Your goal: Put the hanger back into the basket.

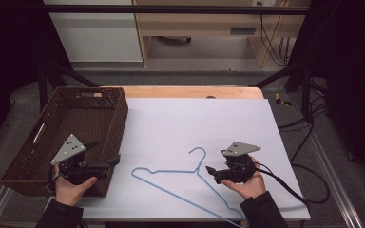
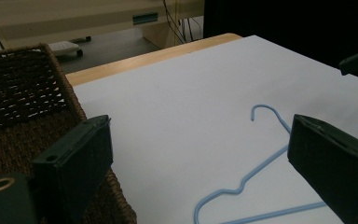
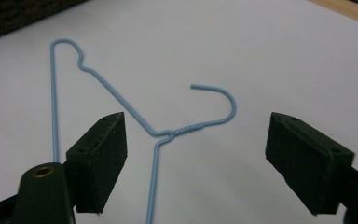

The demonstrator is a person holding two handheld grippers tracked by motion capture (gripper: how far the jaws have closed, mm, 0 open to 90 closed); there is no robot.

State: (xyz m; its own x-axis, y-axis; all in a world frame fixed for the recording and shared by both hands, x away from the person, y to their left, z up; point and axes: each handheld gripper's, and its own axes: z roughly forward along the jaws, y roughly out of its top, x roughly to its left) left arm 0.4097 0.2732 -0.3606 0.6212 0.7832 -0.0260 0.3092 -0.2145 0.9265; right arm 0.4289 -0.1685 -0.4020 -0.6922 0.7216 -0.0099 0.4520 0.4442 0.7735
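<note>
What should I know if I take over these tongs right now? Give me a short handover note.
Left tongs: open, holding nothing, held over the near right corner of the wicker basket.
Right tongs: open, holding nothing, just right of the hanger's neck, jaws pointing at it.
Blue wire hanger: lies flat on the white sheet between the two tongs, hook toward the far side, one lower corner reaching the near table edge.
Done: nothing gripped so far; the basket looks empty where its inside shows.
Left: probably close the right tongs on the hanger near the twisted neck, lift it and move it to the basket.
</note>
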